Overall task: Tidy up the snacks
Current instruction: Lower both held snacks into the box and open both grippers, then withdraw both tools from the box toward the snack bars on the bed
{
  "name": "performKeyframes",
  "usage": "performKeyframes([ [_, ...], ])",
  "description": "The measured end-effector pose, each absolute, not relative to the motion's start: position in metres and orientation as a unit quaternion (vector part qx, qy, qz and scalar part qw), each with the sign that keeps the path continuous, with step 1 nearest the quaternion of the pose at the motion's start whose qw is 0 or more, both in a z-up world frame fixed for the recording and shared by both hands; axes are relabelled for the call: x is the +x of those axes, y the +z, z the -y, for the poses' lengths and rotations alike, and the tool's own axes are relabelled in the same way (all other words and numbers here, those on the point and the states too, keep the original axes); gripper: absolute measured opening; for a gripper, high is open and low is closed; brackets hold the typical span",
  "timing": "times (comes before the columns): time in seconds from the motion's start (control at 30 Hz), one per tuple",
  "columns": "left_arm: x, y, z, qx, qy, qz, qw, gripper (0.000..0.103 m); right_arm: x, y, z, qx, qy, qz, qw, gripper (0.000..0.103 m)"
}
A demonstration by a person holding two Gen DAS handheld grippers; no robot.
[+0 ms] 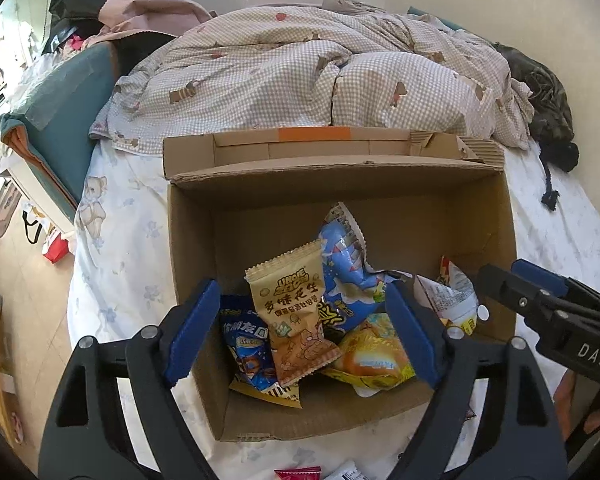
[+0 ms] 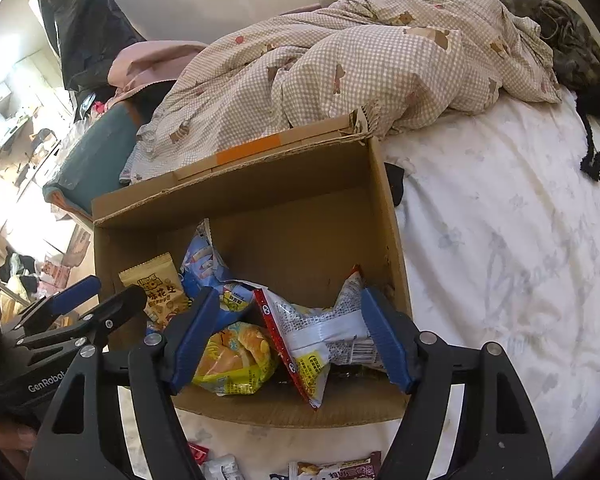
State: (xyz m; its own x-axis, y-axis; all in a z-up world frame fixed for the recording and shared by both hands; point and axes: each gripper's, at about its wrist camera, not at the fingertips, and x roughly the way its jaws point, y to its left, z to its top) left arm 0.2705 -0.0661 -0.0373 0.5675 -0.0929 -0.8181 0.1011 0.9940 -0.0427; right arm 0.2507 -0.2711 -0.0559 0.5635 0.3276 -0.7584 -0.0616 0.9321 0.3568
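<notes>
Sunlit bedding fills the background: a white printed bed sheet (image 1: 132,240) carries a crumpled checked duvet (image 1: 300,76) behind one open cardboard box (image 1: 192,240).

Inside the box lie five snack packets that can be counted: one tan peanut packet (image 1: 296,312) on top at the left, one dark blue packet (image 1: 246,344) under it, one light blue packet (image 1: 348,264) leaning toward the back wall, one yellow bread packet (image 2: 236,360) near the front, and one white and red packet (image 2: 324,336) at the right. A few more packets (image 2: 332,470) lie on the sheet in front of the box, cut off by the frame edge, so their number cannot be told.

Two tongs hang over the box's front edge. The left tongs (image 1: 300,336) are spread wide, gripping nothing; the peanut packet sits between their blue pads, apart from both. The right tongs (image 2: 288,340) are also spread; the white and red packet lies between their pads, with its right end against or just beside the right pad (image 2: 384,340). Whether it touches cannot be told.
</notes>
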Motion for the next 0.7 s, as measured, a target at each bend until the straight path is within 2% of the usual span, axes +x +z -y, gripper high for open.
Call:
performKeyframes([
  [0.43, 0.239, -0.004, 0.038, -0.029, -0.046, -0.415, 0.908, 0.082, 0.219, -0.032, 0.275, 0.155, 0.111, -0.434, 0.881, 0.077],
  [0.57, 0.223, 0.004, 0.029, -0.038, -0.04, -0.407, 0.912, 0.092, 0.201, -0.023, 0.276, 0.149, 0.113, -0.427, 0.885, 0.077],
  [0.7, 0.204, 0.009, 0.026, -0.044, -0.047, -0.408, 0.911, 0.092, 0.184, -0.022, 0.277, 0.146, 0.115, -0.431, 0.883, 0.077],
])
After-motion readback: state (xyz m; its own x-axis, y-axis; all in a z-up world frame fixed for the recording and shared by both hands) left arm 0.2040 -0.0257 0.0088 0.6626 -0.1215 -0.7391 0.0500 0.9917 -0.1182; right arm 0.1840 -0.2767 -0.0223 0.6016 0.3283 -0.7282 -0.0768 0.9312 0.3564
